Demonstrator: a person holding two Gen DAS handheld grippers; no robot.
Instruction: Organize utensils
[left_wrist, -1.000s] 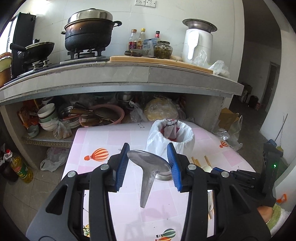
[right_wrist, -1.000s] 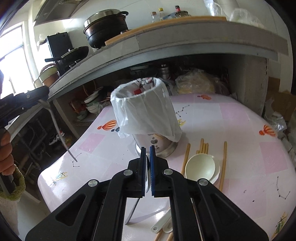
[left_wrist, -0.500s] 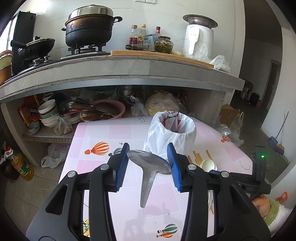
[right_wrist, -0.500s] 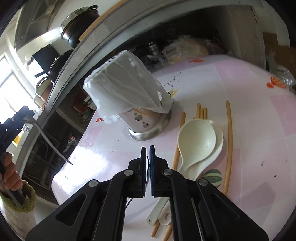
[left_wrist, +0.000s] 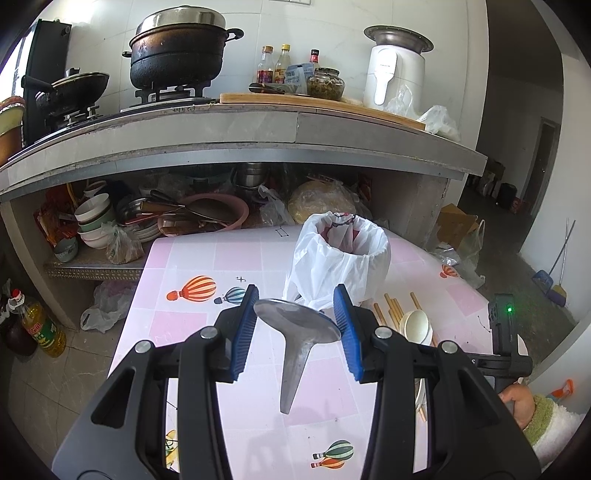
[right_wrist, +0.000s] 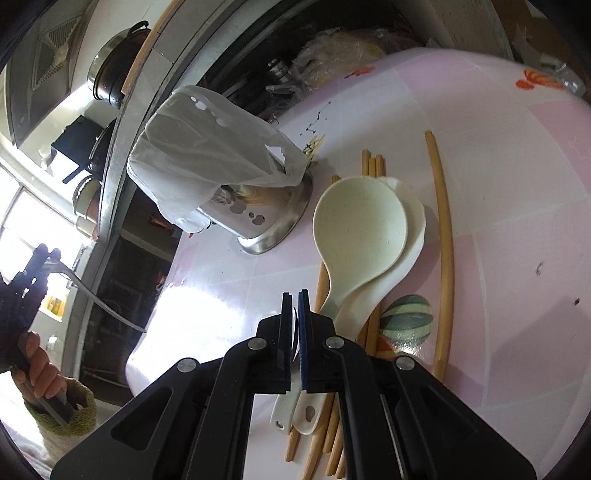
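Note:
My left gripper (left_wrist: 295, 321) is shut on the bowl of a metal spoon (left_wrist: 299, 325), whose handle hangs down over the pink table (left_wrist: 207, 258). Beyond it stands a metal utensil holder wrapped in a white plastic bag (left_wrist: 340, 266). My right gripper (right_wrist: 295, 321) hovers low over the table (right_wrist: 517, 184), jaws shut on a thin sliver of metal seen edge-on. Just ahead of it lie two stacked white spoons (right_wrist: 358, 229) on several wooden chopsticks (right_wrist: 441, 240), beside the holder (right_wrist: 221, 162). The left gripper (right_wrist: 33, 266) with its spoon shows at the far left of the right wrist view.
A stone counter (left_wrist: 295, 129) behind the table carries a black pot (left_wrist: 177, 55), bottles and a white appliance (left_wrist: 395, 70). The shelf under it holds bowls (left_wrist: 94, 218) and pans. An oil bottle (left_wrist: 37, 325) stands on the floor at left.
The right gripper has sunk toward the table and rolled, so the white spoons now lie close before it. The left gripper has kept hold of the metal spoon almost in place.

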